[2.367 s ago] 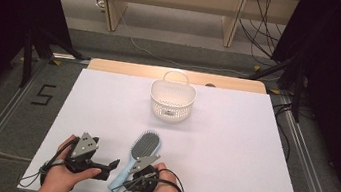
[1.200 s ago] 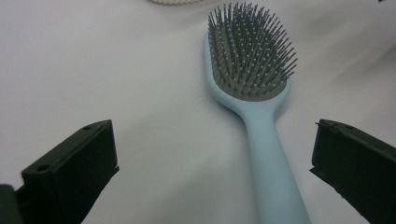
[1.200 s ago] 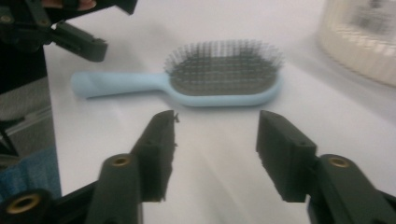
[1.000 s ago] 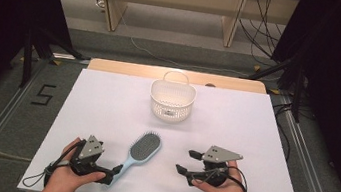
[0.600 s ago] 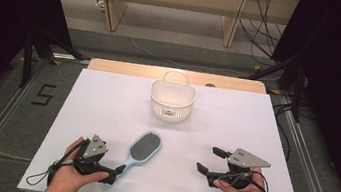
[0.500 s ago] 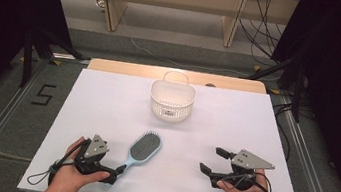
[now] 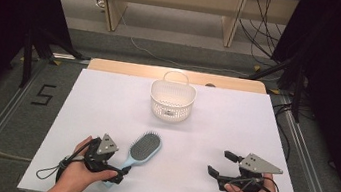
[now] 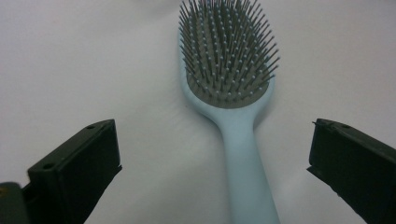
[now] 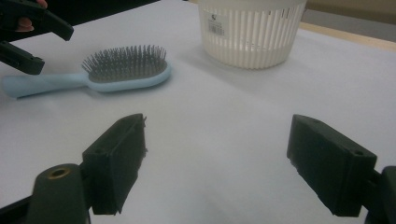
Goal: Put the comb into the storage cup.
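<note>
At the near edge of the bench, the left tool (image 8: 212,154) stands wide open astride the hairbrush's handle, gripping nothing.

The pale blue hairbrush (image 7: 140,151) lies flat, bristles up, head angled toward the white slotted basket (image 7: 171,101) farther back. The right tool (image 7: 223,164), open and empty, hovers well off to the right. Closing off-centre could likely skid or spin the slim handle across the smooth bench (image 7: 234,130). Nothing lies between brush and basket.

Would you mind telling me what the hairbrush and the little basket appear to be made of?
The hairbrush looks like smooth, matte pale-blue plastic, with a grey pad of thin ball-tipped bristles, probably plastic too. The basket seems to be cream-white moulded plastic, slightly glossy, judging by its slotted walls and its thin loop handle.
</note>
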A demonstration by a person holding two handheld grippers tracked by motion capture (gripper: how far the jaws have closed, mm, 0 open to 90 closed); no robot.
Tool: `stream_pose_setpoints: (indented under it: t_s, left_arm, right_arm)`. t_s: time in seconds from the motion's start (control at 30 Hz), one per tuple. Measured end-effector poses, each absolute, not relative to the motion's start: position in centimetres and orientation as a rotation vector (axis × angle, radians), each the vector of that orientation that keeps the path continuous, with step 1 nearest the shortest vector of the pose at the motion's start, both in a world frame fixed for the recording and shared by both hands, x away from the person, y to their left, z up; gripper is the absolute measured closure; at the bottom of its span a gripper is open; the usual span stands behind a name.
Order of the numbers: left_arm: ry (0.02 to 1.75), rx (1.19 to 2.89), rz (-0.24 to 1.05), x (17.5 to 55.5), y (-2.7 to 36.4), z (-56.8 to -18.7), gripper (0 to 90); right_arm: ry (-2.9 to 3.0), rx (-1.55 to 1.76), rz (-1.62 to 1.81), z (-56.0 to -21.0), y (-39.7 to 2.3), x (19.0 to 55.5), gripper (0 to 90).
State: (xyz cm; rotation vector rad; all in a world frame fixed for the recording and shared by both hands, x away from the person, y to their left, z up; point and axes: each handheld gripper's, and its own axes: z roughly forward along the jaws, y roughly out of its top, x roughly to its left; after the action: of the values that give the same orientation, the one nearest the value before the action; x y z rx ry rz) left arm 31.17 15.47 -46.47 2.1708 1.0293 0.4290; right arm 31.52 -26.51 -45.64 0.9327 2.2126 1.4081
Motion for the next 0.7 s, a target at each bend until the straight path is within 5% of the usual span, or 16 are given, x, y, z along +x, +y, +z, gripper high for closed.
stream_pose_setpoints:
  t_s: [0.7]
  left_arm:
    - [1.08,2.407,0.317,32.3,12.6,-46.0,16.0]
  right_arm:
    - [2.189,0.949,1.409,-45.6,-27.2,31.2,20.9]
